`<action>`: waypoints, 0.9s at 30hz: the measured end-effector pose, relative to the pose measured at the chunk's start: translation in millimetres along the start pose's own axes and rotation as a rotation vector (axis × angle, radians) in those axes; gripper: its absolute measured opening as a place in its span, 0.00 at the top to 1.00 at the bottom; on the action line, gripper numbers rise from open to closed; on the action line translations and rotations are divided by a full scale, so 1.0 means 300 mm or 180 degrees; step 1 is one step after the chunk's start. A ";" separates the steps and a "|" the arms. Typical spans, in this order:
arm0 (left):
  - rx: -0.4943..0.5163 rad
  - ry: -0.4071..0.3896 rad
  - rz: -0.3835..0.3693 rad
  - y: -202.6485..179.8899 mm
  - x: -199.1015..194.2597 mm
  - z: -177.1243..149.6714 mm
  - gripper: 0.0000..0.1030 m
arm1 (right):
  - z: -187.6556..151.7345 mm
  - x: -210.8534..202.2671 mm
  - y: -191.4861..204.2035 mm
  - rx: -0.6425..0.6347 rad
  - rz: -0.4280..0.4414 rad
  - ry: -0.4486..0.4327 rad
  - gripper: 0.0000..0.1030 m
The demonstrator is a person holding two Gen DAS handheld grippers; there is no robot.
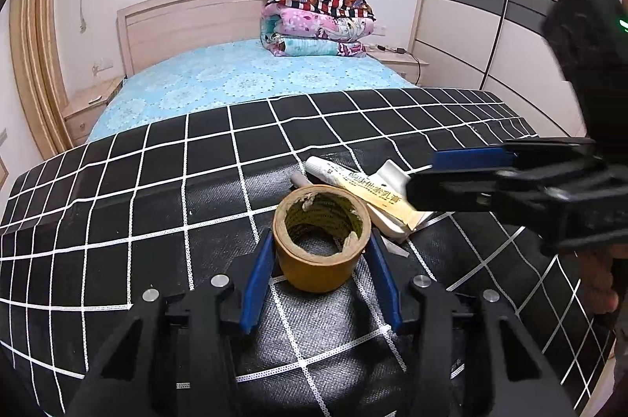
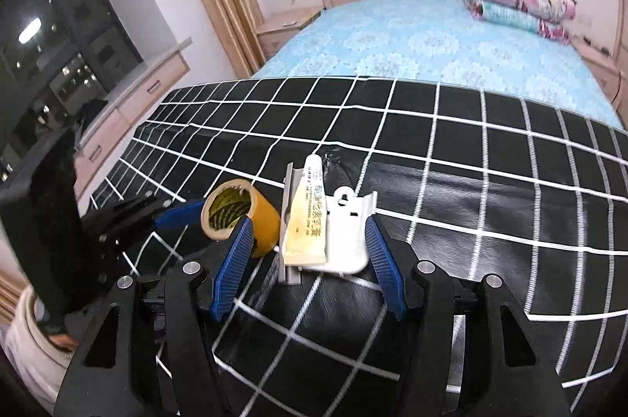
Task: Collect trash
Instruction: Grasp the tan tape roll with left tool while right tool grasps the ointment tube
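Trash lies uncollected at frame centre: we pinch the tape roll (image 1: 322, 236) in our left gripper (image 1: 321, 260), while our right gripper (image 2: 308, 250) straddles, spread, the ointment tube (image 2: 304, 221).

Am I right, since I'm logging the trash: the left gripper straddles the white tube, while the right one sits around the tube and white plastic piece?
Not quite. In the left wrist view the left gripper straddles the brown tape roll, not the tube. The right gripper does sit around the tube and white plastic piece.

hand-held gripper (image 1: 320, 252): black frame | blue ribbed pads | silver screws
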State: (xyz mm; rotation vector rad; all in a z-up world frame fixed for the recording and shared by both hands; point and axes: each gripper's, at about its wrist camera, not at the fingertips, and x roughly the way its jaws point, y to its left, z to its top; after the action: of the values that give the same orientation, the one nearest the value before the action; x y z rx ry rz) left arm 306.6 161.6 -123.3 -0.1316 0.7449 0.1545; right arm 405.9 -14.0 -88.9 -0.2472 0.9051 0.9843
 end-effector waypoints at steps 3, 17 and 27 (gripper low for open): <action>0.0022 0.0010 0.0047 0.002 -0.012 -0.010 0.56 | 0.021 0.039 0.005 -0.0025 0.0003 0.0031 0.43; 0.0027 -0.0002 0.0030 -0.006 -0.071 -0.026 0.56 | 0.063 0.146 -0.028 0.0161 -0.0059 0.0166 0.76; 0.0011 -0.0057 0.0033 -0.034 -0.144 -0.030 0.56 | 0.063 0.045 -0.007 0.0172 -0.0034 -0.0023 0.77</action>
State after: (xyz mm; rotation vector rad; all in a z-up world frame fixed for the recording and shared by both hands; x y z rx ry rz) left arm 271.2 145.9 -99.7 -0.1229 0.7280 0.1639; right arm 421.0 3.5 -87.7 -0.2025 0.9216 0.9492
